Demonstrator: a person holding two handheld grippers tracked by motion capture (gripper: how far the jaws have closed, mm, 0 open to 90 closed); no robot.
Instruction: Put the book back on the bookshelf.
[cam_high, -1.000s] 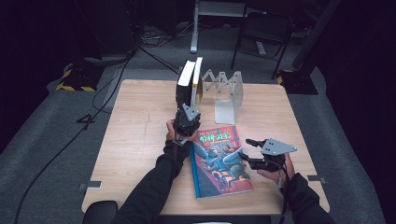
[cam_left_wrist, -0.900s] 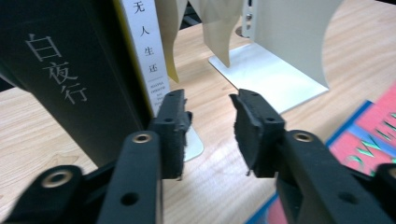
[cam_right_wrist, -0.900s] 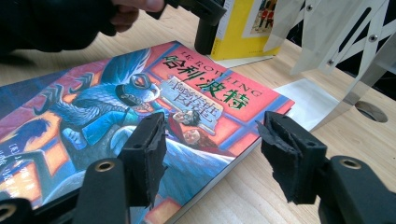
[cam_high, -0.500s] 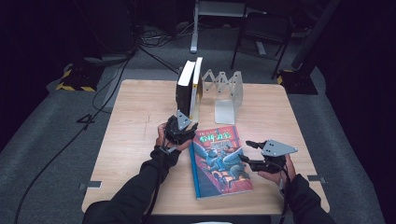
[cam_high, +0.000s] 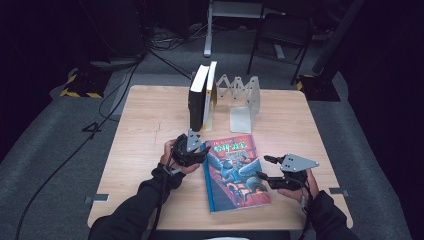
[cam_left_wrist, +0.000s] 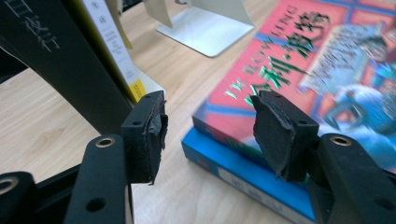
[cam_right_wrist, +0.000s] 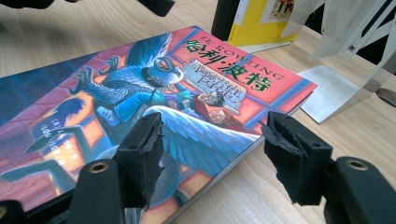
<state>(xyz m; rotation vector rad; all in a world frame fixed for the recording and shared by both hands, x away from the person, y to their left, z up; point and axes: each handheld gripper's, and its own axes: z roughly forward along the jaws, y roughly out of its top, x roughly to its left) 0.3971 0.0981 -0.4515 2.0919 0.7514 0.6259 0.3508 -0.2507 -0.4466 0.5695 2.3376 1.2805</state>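
- Jaws of your left gripper (cam_high: 196, 149) stand apart and have just been opening; in the left gripper view nothing sits between the pads (cam_left_wrist: 154, 135), only bare desk (cam_high: 150, 120).
- From that view, the colourful book (cam_left_wrist: 299, 60) lies flat, its blue spine corner just beyond the right-hand pad, not touching it.
- Jaws of your right gripper (cam_high: 266, 167) are spread too, and have just opened a little further; nothing is pinched.
- In the right gripper view the book's cover (cam_right_wrist: 154, 93) runs under the left pad and its long edge passes between the two pads; whether either pad touches the book cannot be told.
- High view: book lies flat at the near middle of the desk, left gripper at its far-left corner, right gripper at its right long edge.
- Beyond the book: two upright books (cam_high: 202, 97), one black-spined and one yellow-and-white, stand against the left end of a metal folding bookend rack (cam_high: 242, 95).
- Left gripper sits just near of the upright books, apart from them.
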